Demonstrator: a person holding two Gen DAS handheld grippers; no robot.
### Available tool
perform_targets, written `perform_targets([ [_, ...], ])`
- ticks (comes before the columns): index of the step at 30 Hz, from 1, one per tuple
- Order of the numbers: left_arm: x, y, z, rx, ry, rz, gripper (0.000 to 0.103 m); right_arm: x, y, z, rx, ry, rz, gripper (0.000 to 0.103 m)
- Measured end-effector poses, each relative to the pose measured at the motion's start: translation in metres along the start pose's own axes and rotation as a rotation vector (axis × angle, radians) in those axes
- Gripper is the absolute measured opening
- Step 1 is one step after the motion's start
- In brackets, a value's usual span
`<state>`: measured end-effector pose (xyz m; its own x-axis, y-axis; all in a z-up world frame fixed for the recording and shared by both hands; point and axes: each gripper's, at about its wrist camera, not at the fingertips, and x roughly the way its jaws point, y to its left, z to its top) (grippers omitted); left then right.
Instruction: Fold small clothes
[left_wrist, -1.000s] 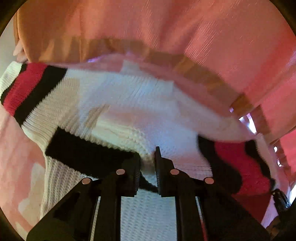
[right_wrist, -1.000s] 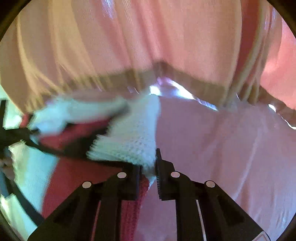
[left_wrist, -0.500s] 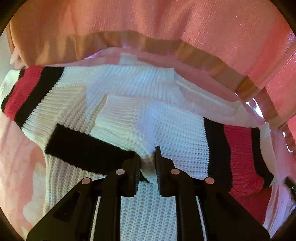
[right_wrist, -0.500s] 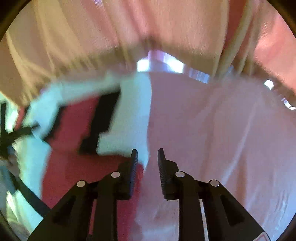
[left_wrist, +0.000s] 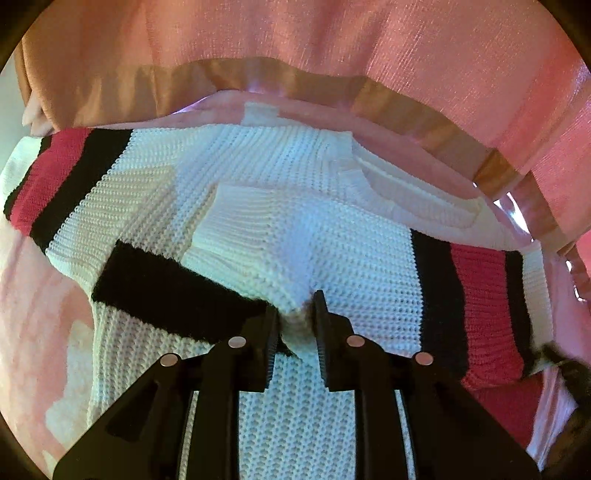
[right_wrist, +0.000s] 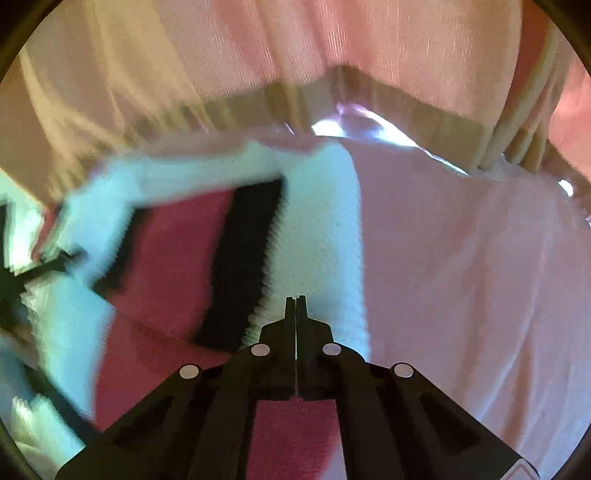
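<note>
A small white knit sweater with black and red stripes lies spread on a pink cloth. One sleeve is folded across its body. My left gripper is shut on a white fold of the sweater at its cuff end. In the right wrist view the sweater shows its red, black and white striped sleeve, blurred. My right gripper is shut with nothing between its fingers, just above the white edge of that sleeve.
Pink curtains with a tan hem hang behind the surface. The pink cloth stretches bare to the right of the sweater in the right wrist view.
My right gripper let go of the sleeve, opened, then closed empty. The sleeve now lies flat on the sweater. My left gripper kept its hold and stayed nearly still.
</note>
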<state>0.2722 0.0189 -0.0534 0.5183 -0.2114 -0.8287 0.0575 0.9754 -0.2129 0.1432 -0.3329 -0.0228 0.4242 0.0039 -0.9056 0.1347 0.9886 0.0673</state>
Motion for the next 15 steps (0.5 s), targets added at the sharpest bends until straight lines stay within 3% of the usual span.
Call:
perform_targets([
  [3, -0.024, 0.016, 0.009, -0.079, -0.041, -0.072, 0.027, -0.016, -0.001, 0.004, 0.023, -0.036, -0.001, 0.000],
  [4, -0.034, 0.025, 0.012, -0.105, -0.070, -0.075, 0.034, -0.031, 0.003, 0.006, 0.043, -0.073, 0.025, 0.002],
  [5, -0.047, 0.038, 0.017, -0.140, -0.111, -0.049, 0.049, -0.042, 0.008, 0.006, 0.052, -0.092, 0.043, 0.005],
  [8, -0.077, 0.095, 0.035, -0.241, -0.206, 0.069, 0.082, -0.069, 0.023, 0.001, 0.012, -0.148, 0.044, 0.006],
  [11, -0.087, 0.174, 0.053, -0.347, -0.241, 0.178, 0.083, -0.079, 0.038, -0.010, -0.059, -0.163, 0.031, 0.013],
  [12, -0.086, 0.209, 0.059, -0.401, -0.241, 0.237, 0.083, -0.082, 0.043, -0.014, -0.064, -0.163, 0.037, 0.016],
  [15, -0.076, 0.277, 0.070, -0.502, -0.217, 0.324, 0.082, -0.078, 0.055, -0.021, -0.072, -0.151, 0.047, 0.019],
])
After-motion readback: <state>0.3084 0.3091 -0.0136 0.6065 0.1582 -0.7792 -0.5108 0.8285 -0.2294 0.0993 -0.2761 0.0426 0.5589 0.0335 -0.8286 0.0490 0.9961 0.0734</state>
